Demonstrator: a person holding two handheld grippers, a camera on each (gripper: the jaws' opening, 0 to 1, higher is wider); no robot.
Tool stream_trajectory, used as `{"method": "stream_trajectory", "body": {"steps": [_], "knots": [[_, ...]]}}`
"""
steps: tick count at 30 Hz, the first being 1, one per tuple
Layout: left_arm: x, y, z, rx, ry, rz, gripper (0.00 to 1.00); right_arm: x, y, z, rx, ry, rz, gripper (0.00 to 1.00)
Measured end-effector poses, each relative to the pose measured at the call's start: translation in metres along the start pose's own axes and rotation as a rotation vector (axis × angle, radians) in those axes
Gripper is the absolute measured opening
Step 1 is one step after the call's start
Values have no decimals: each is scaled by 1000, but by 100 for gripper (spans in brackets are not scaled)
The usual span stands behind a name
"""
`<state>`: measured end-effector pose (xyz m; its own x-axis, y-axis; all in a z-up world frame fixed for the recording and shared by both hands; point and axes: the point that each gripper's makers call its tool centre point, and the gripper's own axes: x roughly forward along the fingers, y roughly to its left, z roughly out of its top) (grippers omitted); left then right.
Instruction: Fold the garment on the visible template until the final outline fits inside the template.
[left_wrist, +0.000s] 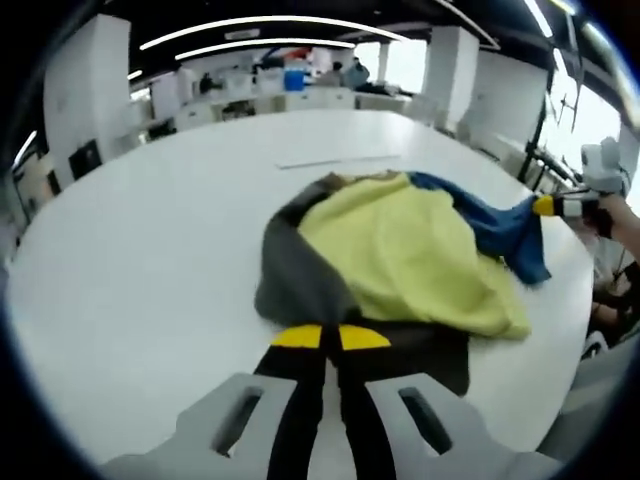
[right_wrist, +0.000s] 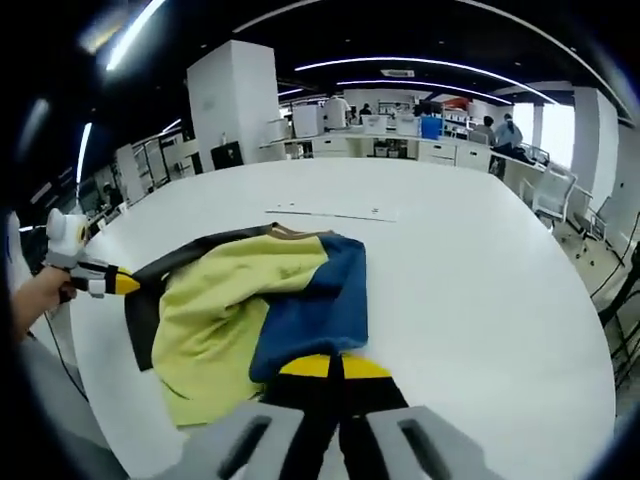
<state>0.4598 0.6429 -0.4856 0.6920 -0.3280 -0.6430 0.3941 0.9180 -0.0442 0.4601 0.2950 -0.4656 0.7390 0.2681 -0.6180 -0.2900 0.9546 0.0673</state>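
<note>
Yellow, blue and grey-black fabric garment (left_wrist: 400, 260) lies crumpled mid-bench (left_wrist: 130, 280). Our left gripper (left_wrist: 330, 338) pinches its dark hem with closed fingers; our right gripper (right_wrist: 333, 367) clamps the blue edge. Uneven pulling could bunch the cloth.

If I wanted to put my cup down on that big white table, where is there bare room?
Plenty: the table is bare beyond the garment, past the thin line marks, and off to the blue sleeve's side. It is crowded near both grippers, which pinch the garment's edges.
</note>
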Motion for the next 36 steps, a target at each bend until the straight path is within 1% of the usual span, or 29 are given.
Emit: {"method": "stream_trajectory", "body": {"steps": [1, 6, 11, 13, 16, 20, 25, 27, 30, 36], "knots": [[-1, 5, 0, 3, 1, 9, 0, 2, -8, 1, 4, 4, -12, 0], [-3, 21, -2, 9, 12, 40, 0, 3, -32, 3, 26, 18, -68, 0], [-4, 38, -5, 16, 33, 69, 0, 7, -53, 5, 47, 35, -92, 0], [-2, 46, -7, 29, 49, 83, 0, 12, -61, 8, 39, 43, -96, 0], [0, 55, -9, 29, 69, 99, 0, 17, -69, 9, 21, 68, -106, 0], [2, 67, -9, 24, 77, 115, 0, 25, -81, 11, -2, 94, -120, 0], [3, 78, -10, 26, 87, 133, 0, 31, -89, 15, 32, 112, -112, 0], [5, 82, -11, 16, 85, 138, 0, 33, -91, 18, 32, 110, -115, 0], [7, 87, -16, -2, 98, 147, 0, 36, -98, 19, 24, 120, -125, 0], [9, 96, -24, -3, 123, 165, 0, 39, -122, 16, 43, 154, -163, 0]]}}
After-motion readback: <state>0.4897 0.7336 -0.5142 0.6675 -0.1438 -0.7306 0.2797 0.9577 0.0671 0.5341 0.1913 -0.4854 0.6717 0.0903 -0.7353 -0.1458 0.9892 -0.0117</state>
